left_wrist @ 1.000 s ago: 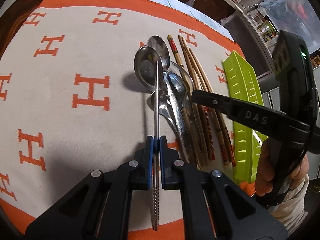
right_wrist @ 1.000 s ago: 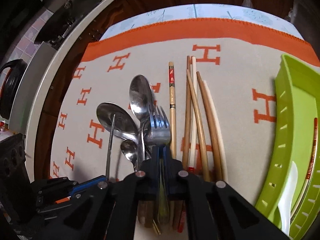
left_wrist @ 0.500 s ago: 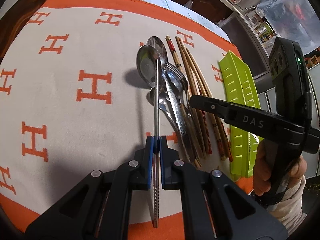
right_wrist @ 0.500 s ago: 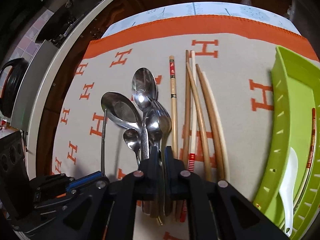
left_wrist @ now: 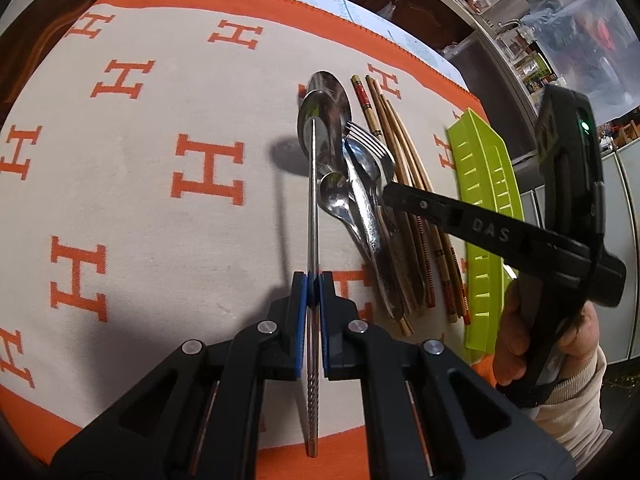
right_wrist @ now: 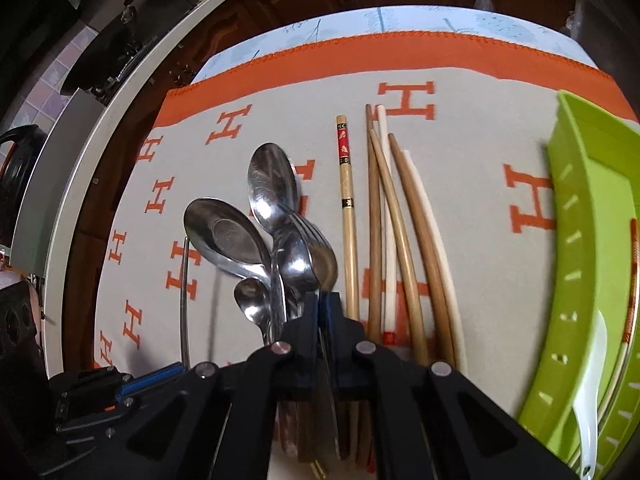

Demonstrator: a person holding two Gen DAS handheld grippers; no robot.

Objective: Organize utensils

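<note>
Clamping a long-handled steel spoon by its thin handle, the left gripper holds it lifted above the cream cloth with orange H marks. The right gripper pinches the handle of a smaller spoon among the heaped cutlery. Chopsticks lie just beside that heap, and the green tray sits at the cloth's right.

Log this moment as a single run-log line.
left tool: shut on metal chopstick, lifted | right tool: shut on spoon handle in pile | green tray: holds white spoon
</note>
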